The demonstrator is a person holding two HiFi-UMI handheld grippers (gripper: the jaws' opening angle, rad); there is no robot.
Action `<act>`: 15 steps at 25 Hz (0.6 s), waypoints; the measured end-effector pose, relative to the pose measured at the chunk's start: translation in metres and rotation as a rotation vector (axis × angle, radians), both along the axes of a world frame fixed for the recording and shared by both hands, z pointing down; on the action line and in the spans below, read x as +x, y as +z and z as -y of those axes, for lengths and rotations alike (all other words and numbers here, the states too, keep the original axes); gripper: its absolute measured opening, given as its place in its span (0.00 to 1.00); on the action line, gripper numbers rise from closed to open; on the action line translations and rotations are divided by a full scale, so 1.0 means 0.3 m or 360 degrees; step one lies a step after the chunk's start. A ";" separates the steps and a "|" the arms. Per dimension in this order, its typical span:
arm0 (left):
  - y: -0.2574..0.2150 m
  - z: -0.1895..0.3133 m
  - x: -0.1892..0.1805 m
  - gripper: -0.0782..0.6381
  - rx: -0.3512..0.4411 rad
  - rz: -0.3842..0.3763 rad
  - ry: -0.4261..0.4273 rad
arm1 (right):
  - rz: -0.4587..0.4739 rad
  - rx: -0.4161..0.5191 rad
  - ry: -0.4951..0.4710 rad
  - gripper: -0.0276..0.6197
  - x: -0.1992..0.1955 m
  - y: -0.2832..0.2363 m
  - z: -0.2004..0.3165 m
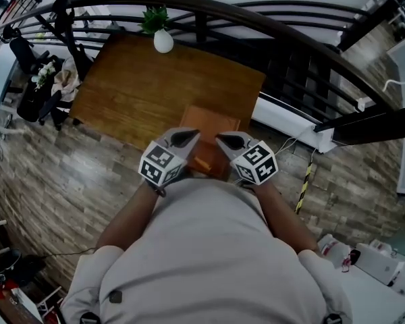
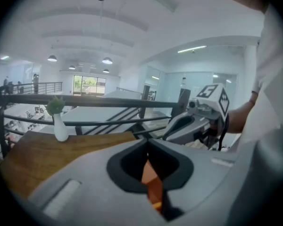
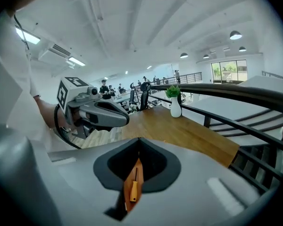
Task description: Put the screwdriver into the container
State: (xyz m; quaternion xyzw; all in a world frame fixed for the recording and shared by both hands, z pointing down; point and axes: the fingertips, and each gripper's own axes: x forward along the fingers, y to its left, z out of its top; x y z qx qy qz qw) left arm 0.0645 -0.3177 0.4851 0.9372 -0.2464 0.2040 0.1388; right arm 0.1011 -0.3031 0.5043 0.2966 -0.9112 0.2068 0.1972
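Screwdriver (image 3: 133, 190) with a yellow handle shows lower centre in the right gripper view, through the slit under the closed, empty jaws of the right gripper (image 3: 139, 142). It lies on an orange-brown surface; whether that is the container (image 1: 210, 124) is unclear. In the head view that box sits at the wooden table's (image 1: 135, 93) near edge, centre frame. The left gripper (image 2: 147, 142) is also closed and empty.

Clad in a pale grey short-sleeved shirt (image 1: 209, 248), with a smooth grey moulded left tool (image 1: 194, 135) and right tool (image 1: 221, 139), black-lined near the tips, each carrying a white cube (image 1: 158, 164) of black square markers and what looks like a looped black cable (image 3: 61, 131).
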 end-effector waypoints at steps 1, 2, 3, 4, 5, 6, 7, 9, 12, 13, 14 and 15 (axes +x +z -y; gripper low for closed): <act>-0.019 -0.004 0.011 0.11 0.0008 -0.0022 0.0010 | 0.0032 0.0009 0.0009 0.05 0.010 -0.014 -0.002; -0.035 -0.009 0.020 0.11 0.0015 -0.0044 0.0020 | 0.0071 0.0019 0.0020 0.05 0.018 -0.030 -0.004; -0.047 -0.015 0.025 0.11 0.0019 -0.0064 0.0027 | 0.0107 0.0032 0.0029 0.05 0.022 -0.046 -0.006; -0.054 -0.022 0.028 0.11 0.0021 -0.0078 0.0031 | 0.0133 0.0045 0.0034 0.05 0.024 -0.061 -0.009; -0.057 -0.029 0.029 0.11 0.0019 -0.0086 0.0035 | 0.0149 0.0058 0.0036 0.05 0.025 -0.072 -0.013; -0.054 -0.035 0.031 0.11 0.0009 -0.0090 0.0038 | 0.0155 0.0069 0.0037 0.05 0.026 -0.079 -0.016; -0.050 -0.038 0.033 0.11 -0.0003 -0.0090 0.0042 | 0.0159 0.0076 0.0036 0.05 0.027 -0.084 -0.017; -0.044 -0.038 0.036 0.11 -0.0023 -0.0082 0.0051 | 0.0171 0.0084 0.0039 0.05 0.029 -0.092 -0.011; -0.055 -0.034 0.035 0.11 -0.0033 -0.0089 0.0067 | 0.0213 0.0100 0.0047 0.05 0.024 -0.110 -0.001; -0.065 -0.032 0.035 0.11 -0.0040 -0.0105 0.0072 | 0.0222 0.0108 0.0048 0.05 0.019 -0.116 0.004; -0.080 -0.030 0.037 0.11 -0.0043 -0.0125 0.0083 | 0.0226 0.0117 0.0047 0.05 0.014 -0.122 0.009; -0.095 -0.032 0.042 0.11 -0.0037 -0.0139 0.0101 | 0.0225 0.0126 0.0049 0.05 0.010 -0.128 0.012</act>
